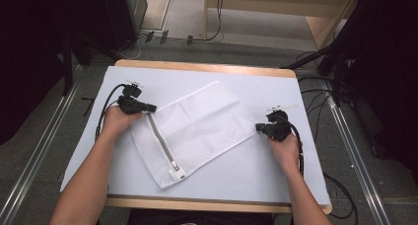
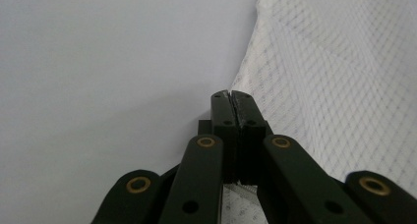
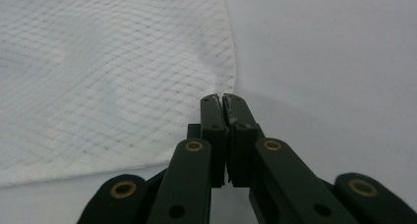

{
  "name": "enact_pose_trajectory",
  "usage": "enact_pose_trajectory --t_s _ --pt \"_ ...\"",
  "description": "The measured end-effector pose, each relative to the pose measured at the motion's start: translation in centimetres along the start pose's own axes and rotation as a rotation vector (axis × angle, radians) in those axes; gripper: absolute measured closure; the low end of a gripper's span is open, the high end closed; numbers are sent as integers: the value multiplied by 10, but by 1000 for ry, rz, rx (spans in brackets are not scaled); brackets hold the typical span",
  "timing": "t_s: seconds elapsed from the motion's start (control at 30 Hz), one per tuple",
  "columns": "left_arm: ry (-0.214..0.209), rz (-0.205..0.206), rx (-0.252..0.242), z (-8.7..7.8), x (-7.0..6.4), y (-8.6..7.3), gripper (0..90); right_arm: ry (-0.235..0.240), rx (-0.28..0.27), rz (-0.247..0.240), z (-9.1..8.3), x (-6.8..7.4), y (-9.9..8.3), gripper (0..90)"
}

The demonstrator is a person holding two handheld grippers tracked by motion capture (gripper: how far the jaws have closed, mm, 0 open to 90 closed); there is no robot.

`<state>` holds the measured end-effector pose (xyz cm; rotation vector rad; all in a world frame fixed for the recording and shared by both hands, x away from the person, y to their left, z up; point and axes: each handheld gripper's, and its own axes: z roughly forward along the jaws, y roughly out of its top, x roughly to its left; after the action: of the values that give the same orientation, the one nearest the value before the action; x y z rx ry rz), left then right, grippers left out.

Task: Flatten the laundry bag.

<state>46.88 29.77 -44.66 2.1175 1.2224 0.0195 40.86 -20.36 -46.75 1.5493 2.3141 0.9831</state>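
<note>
In the left gripper view the mesh bag (image 2: 334,86) runs off the right and top edges, and the gripper (image 2: 230,94) hides whether any cloth sits between its closed jaws. In the right gripper view the bag (image 3: 108,76) is cut by the left and top edges.

I see a pale surface (image 1: 276,92) with a wooden edge, grey floor (image 1: 44,131) around it, metal floor rails (image 1: 34,158), cables (image 1: 315,111), and light wooden furniture (image 1: 325,13) beyond.
</note>
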Motion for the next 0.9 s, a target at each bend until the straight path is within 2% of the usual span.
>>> enact_pose_trajectory --t_s 0.07,0.13,0.2,0.27,0.3,0.4,0.57,0.73,0.9 --pt "0 2 0 -2 -4 -4 900 -8 -16 -3 3 -2 4 898" --pt "6 9 17 -1 -8 -8 900 1 -2 17 7 -6 9 898" --pt "11 7 10 -5 -10 -12 900 5 -9 17 8 -8 13 899" --pt "15 -14 -9 -11 -13 -17 900 5 -14 15 10 -10 19 898" --pt "23 -9 -8 -14 -15 -19 900 6 -1 23 12 -11 23 899" --pt "29 -2 -16 -20 -22 -26 900 6 -16 11 16 -14 30 898" --pt "10 -46 -27 -27 -29 -42 900 14 -12 9 25 -18 48 899" --pt "10 -45 -24 -29 -40 -54 900 12 -32 12 32 -23 62 899" --pt "-10 -27 -28 -33 -59 -63 900 12 -42 10 39 -28 71 898"
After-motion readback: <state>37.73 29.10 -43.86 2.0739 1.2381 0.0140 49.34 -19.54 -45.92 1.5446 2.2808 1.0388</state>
